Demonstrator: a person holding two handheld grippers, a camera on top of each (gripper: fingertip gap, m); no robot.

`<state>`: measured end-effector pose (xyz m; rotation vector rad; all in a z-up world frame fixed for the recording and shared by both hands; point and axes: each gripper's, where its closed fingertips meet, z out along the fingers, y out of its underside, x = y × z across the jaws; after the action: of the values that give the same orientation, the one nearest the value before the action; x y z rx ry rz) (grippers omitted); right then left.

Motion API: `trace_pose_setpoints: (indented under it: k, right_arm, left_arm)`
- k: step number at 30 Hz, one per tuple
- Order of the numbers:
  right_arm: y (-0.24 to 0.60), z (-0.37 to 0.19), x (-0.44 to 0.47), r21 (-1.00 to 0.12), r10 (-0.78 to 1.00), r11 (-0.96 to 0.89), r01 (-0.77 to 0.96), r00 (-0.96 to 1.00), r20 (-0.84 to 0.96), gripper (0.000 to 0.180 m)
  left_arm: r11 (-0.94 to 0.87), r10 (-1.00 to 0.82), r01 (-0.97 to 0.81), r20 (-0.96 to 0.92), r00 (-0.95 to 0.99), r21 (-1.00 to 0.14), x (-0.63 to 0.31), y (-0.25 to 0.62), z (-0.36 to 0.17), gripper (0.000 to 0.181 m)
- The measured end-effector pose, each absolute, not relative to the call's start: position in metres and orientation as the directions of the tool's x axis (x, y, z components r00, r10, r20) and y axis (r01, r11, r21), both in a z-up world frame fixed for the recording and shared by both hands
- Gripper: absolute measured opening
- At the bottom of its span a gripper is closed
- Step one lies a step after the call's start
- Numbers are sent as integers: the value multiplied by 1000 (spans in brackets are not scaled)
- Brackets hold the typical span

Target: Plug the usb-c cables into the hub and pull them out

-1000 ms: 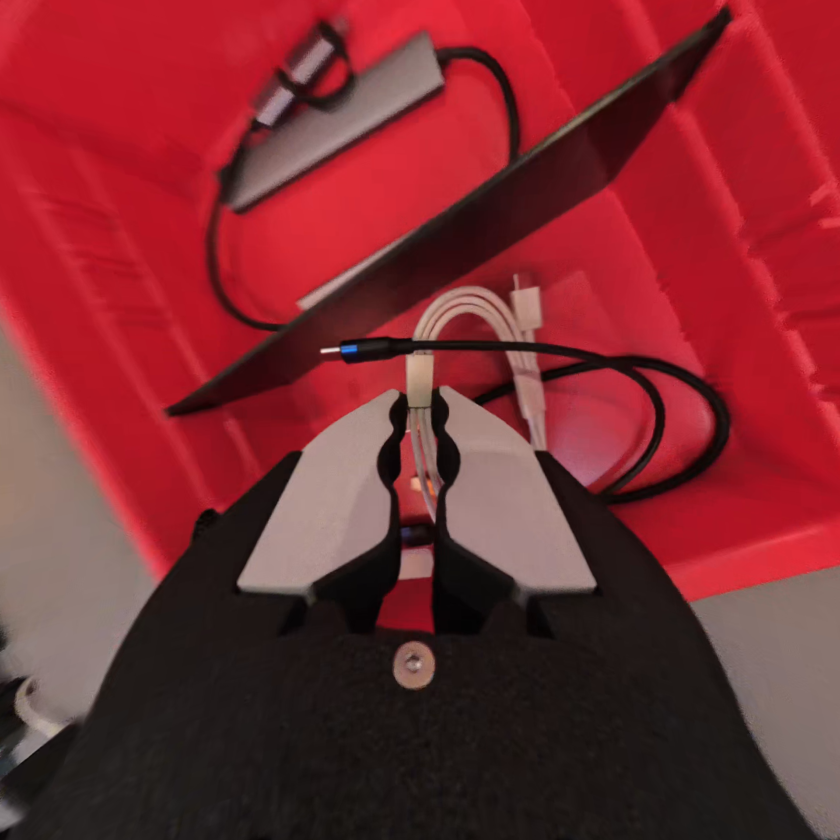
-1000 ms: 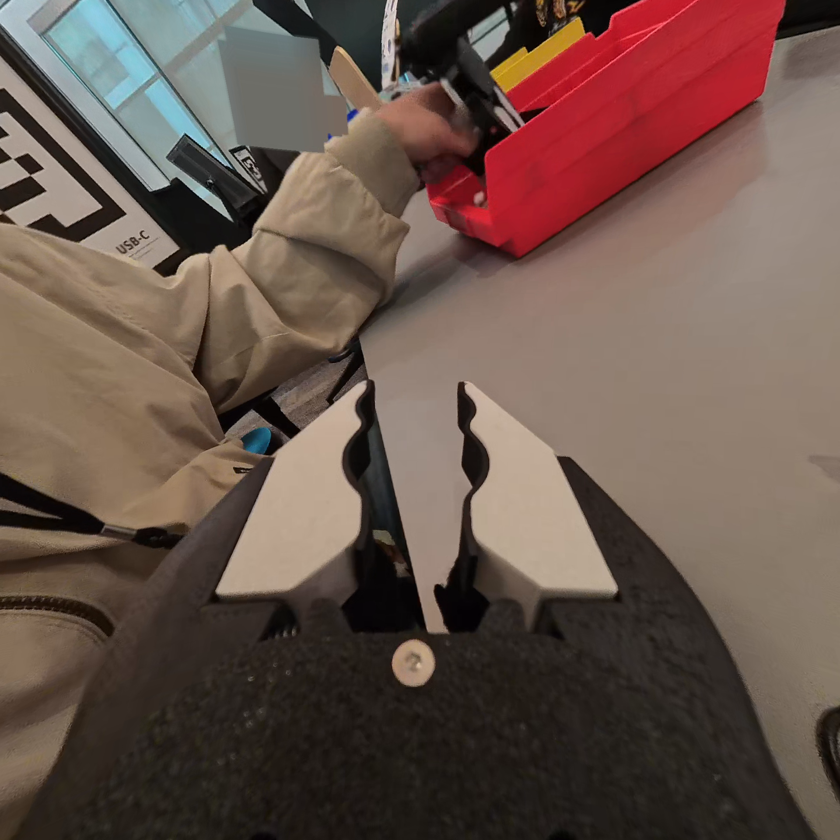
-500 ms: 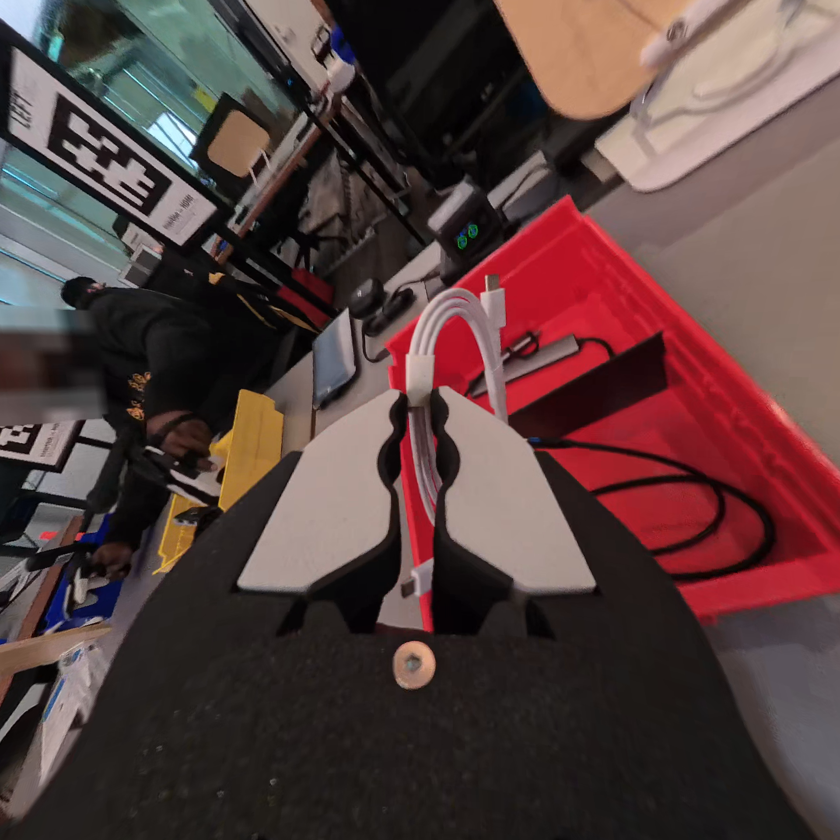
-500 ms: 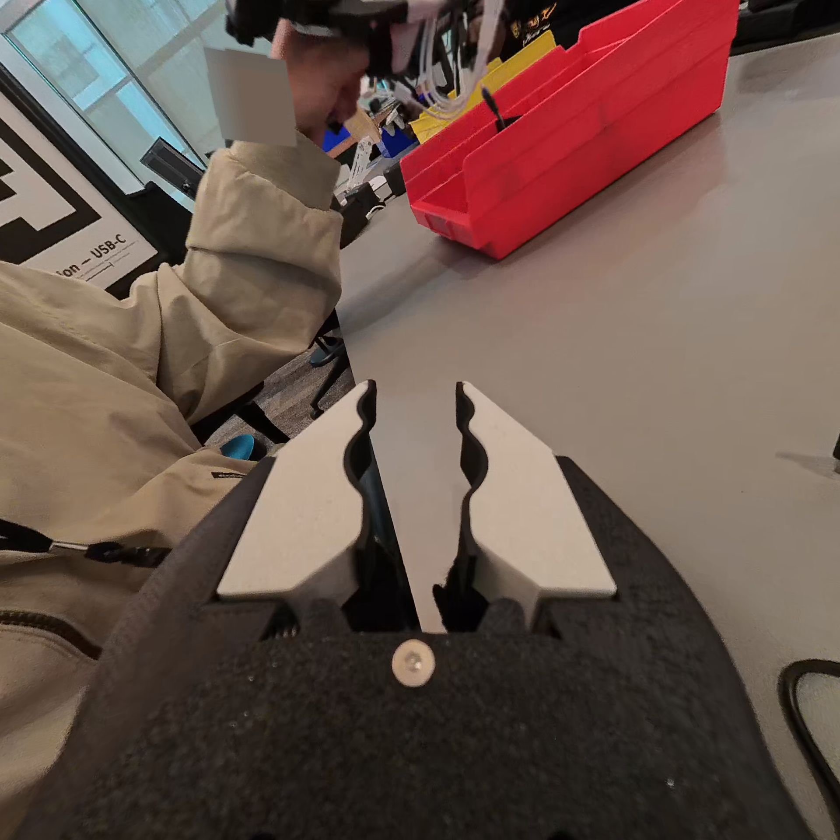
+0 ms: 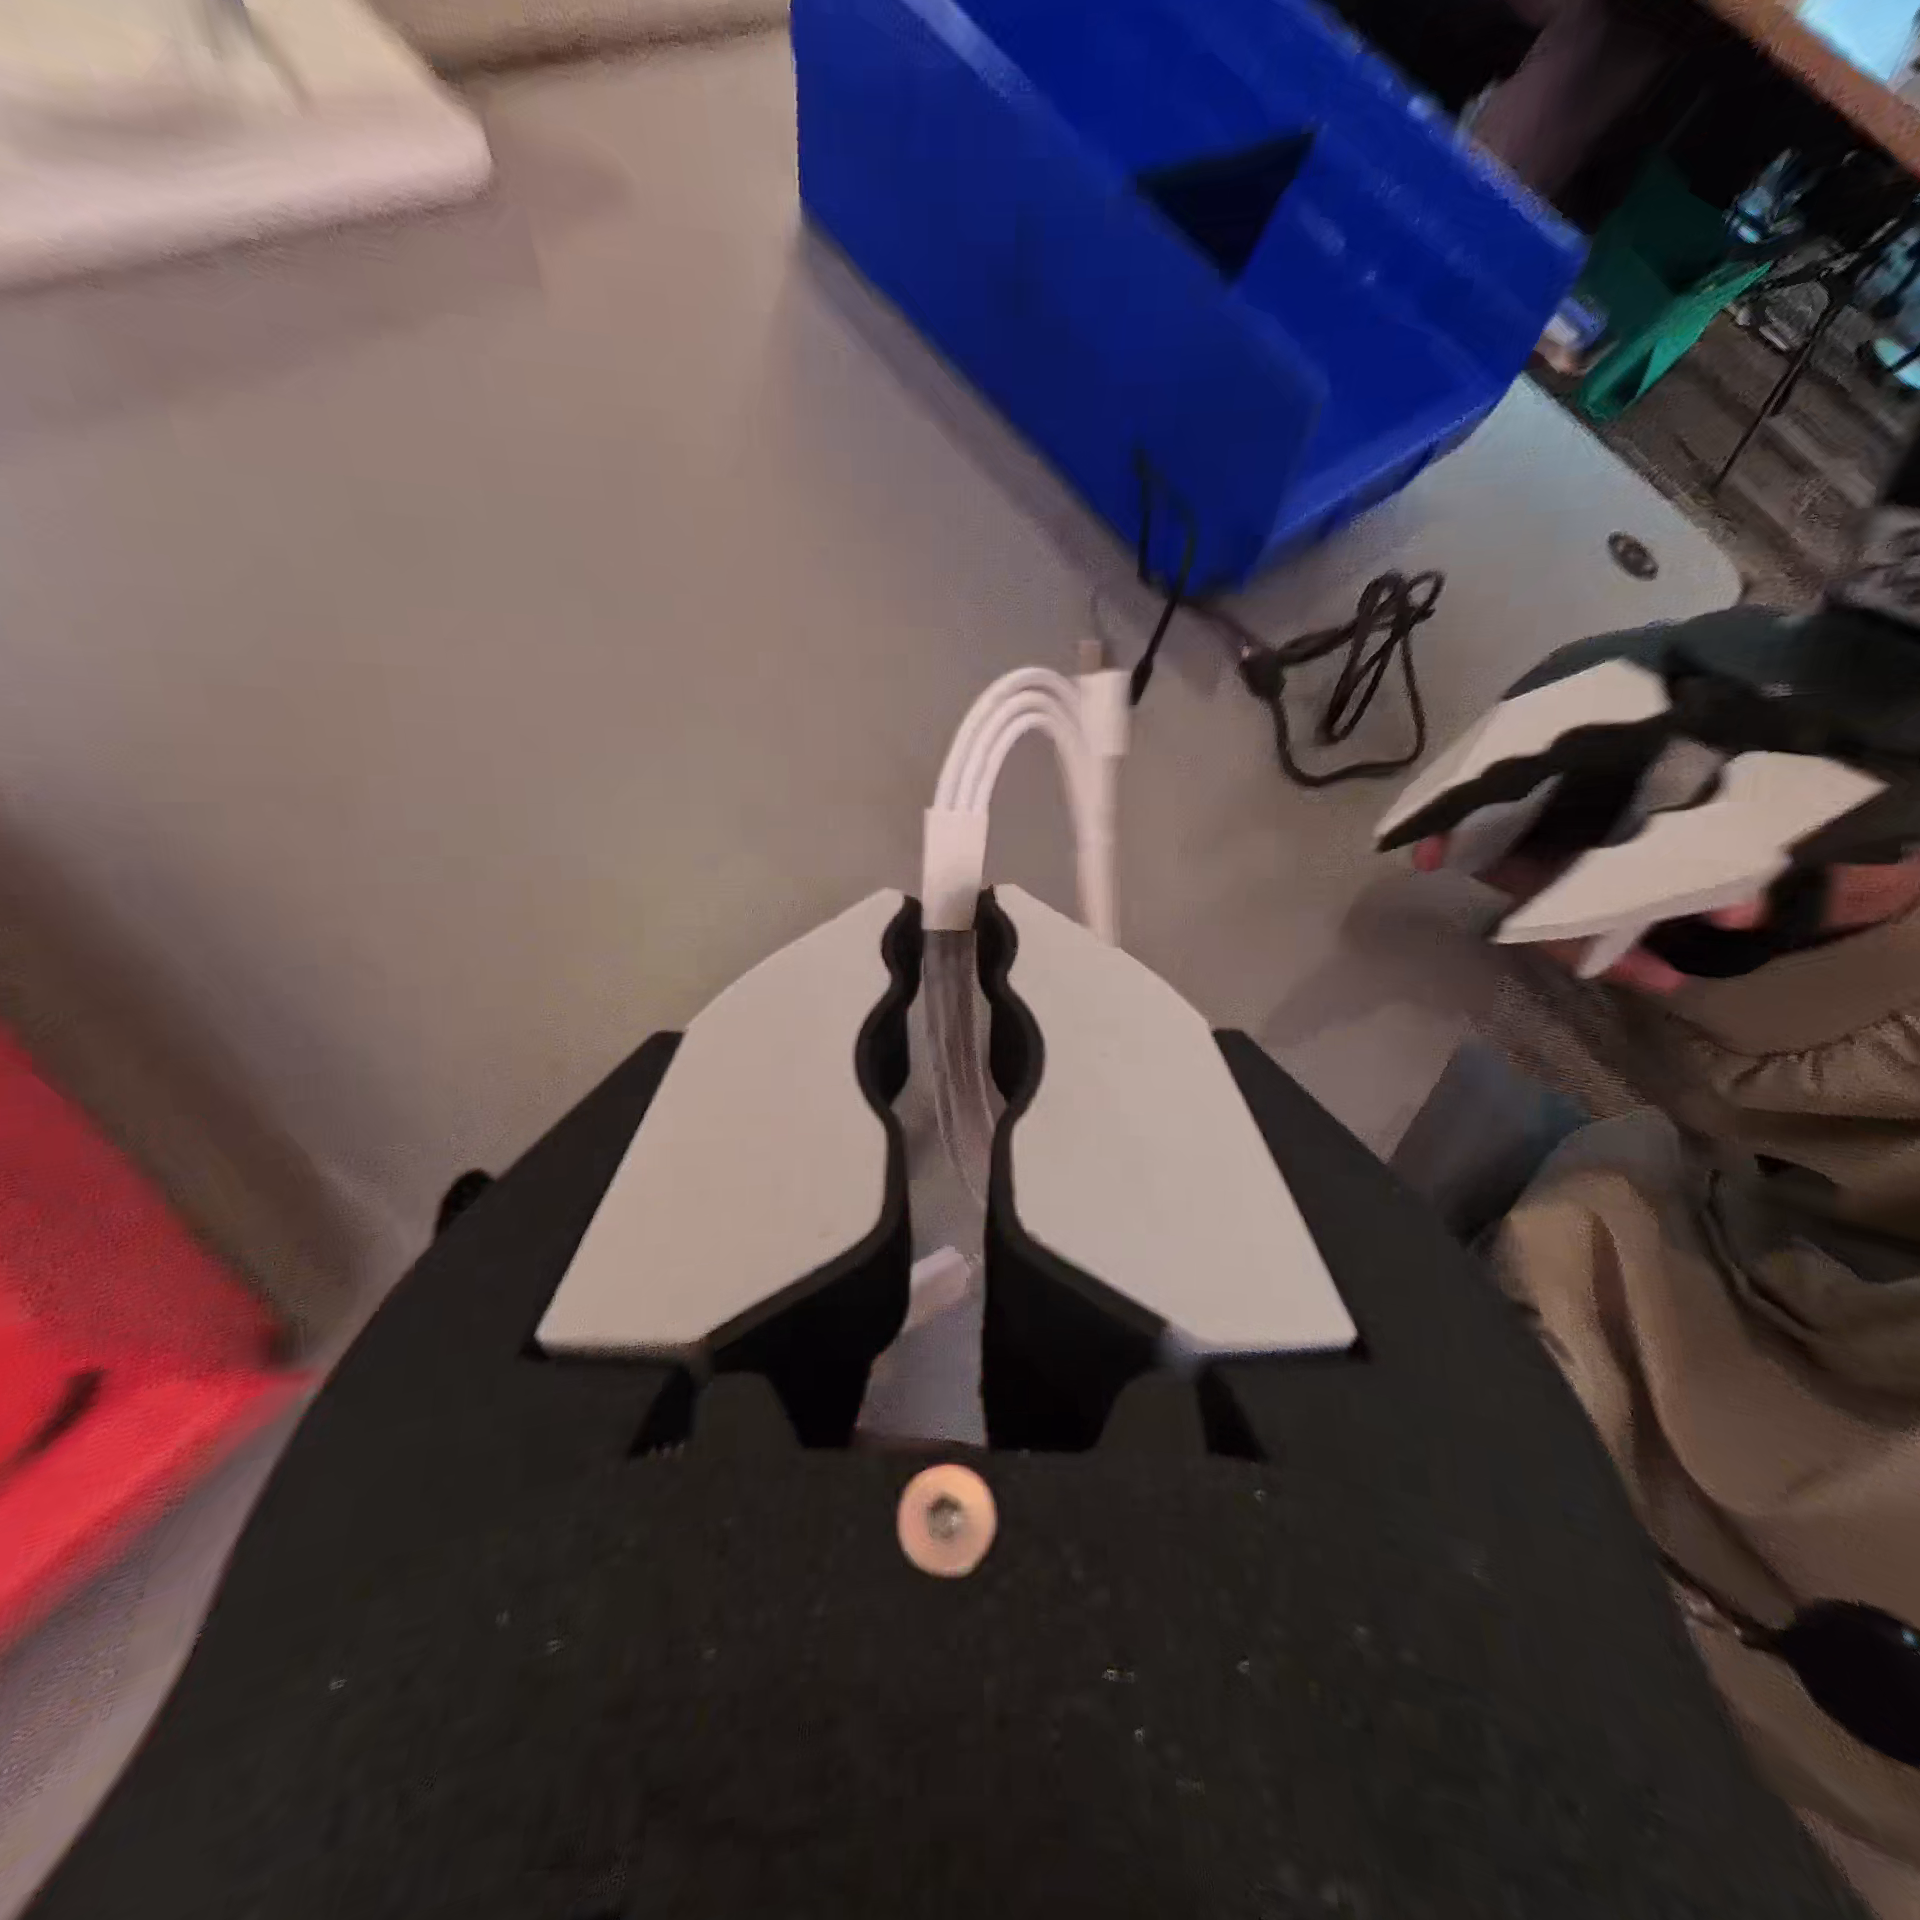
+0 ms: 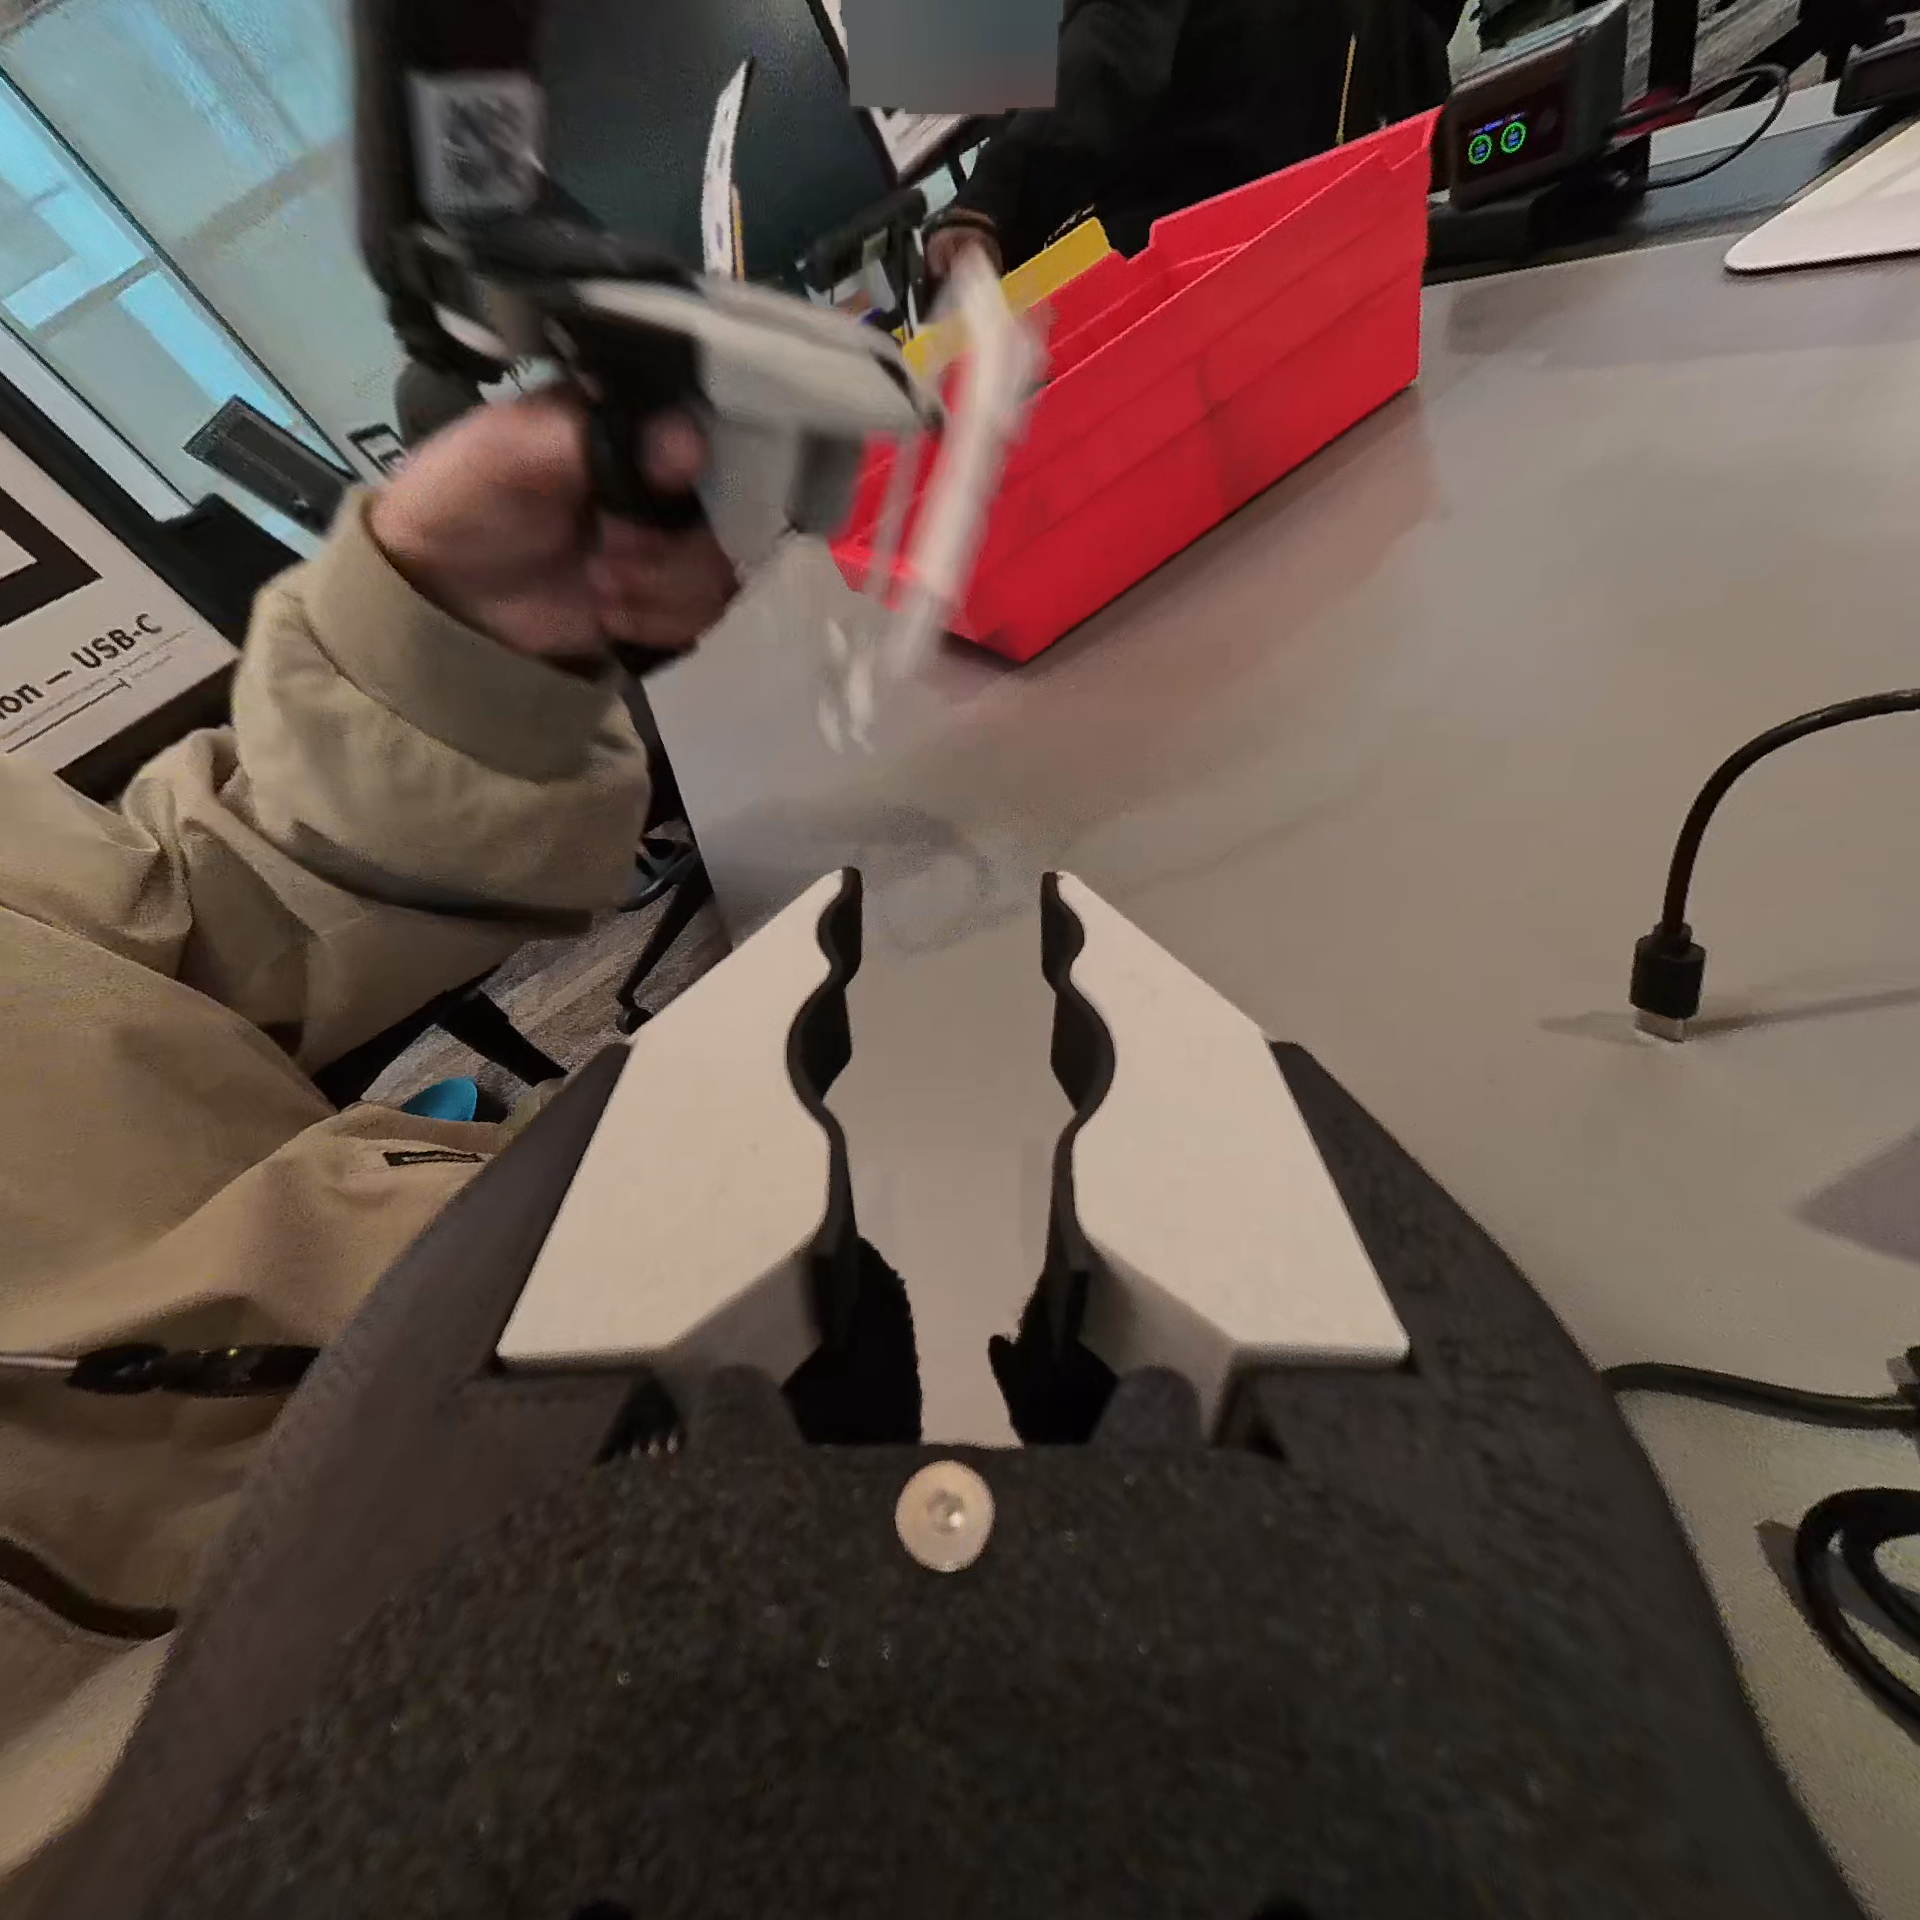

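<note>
My left gripper [image 5: 954, 902] is shut on a bundled white USB-C cable [image 5: 1023, 748], held in the air over the grey table [image 5: 416, 623]. The cable's loop and one plug stick out past the fingertips. In the right wrist view the left gripper [image 6: 914, 416] and the white cable [image 6: 961, 436] are blurred, in front of the red bin [image 6: 1195, 416]. My right gripper [image 6: 951, 894] is open and empty, low over the table; it also shows in the left wrist view [image 5: 1621, 821]. A black cable's plug [image 6: 1668, 982] stands on the table to its right. No hub is in view.
A blue bin [image 5: 1143, 260] stands on the table beyond the left gripper, with a tangled black cable [image 5: 1340, 686] beside it. The red bin's corner [image 5: 94, 1247] is at the left. More black cable [image 6: 1860, 1600] lies at the lower right. Another person [image 6: 1143, 125] is behind the red bin. Tip to tip, the grippers are about 15 cm apart.
My left gripper has lifted the white cable out of the red bin and swung it over the table toward the right gripper. The right gripper stays open and has tilted slightly.
</note>
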<state>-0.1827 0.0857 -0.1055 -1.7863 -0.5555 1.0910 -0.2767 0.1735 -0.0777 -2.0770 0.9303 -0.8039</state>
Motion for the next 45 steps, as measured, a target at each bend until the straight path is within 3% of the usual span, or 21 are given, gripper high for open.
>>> trace_pose_setpoints:
  k: [3,11,14,20,23,27,29,33,36,41,43,45]
  right_arm:
    - [83,-107,-184,-887,753,-455,-74,501,-428,34]
    - [81,-111,-187,-878,754,-475,-59,487,-441,34]
    - [79,-112,-189,-872,755,-486,-55,476,-451,34]
    - [72,-122,-196,-861,773,-508,5,445,-453,34]
    - [68,-122,-200,-860,785,-511,14,415,-460,35]
    - [62,-113,-206,-863,810,-505,-21,335,-482,39]
    - [62,-108,-208,-865,822,-500,-42,291,-489,41]
    - [67,-109,-206,-843,807,-537,-40,266,-527,44]
    - [76,-109,-200,-840,799,-538,-66,278,-533,44]
    - [83,-89,-190,-855,824,-493,-158,230,-518,44]
    - [85,-86,-188,-855,827,-489,-171,220,-517,45]
    - [84,-84,-188,-854,832,-489,-177,200,-517,45]
  left_arm:
    - [-590,-745,-367,308,592,-720,-266,178,-130,10]
    - [-539,-733,-524,60,678,-659,-276,192,-173,30]
    - [-438,-767,-560,-32,641,-704,-281,196,-155,34]
    - [-308,-878,-457,65,474,-835,-302,201,-60,34]
    - [-138,-948,-597,-70,311,-790,-335,225,-30,50]
    - [69,-956,-639,-233,176,-766,-356,284,-27,35]
    - [32,-942,-708,-259,215,-705,-372,330,-42,45]
    - [-61,-913,-878,-328,241,-475,-420,415,-94,42]
    - [-26,-934,-953,-332,131,-303,-442,447,-141,37]
    - [20,-966,-976,-256,37,-215,-443,460,-185,42]
    - [52,-973,-979,-231,-5,-195,-441,458,-192,27]
    - [81,-978,-978,-207,-40,-193,-438,456,-194,25]
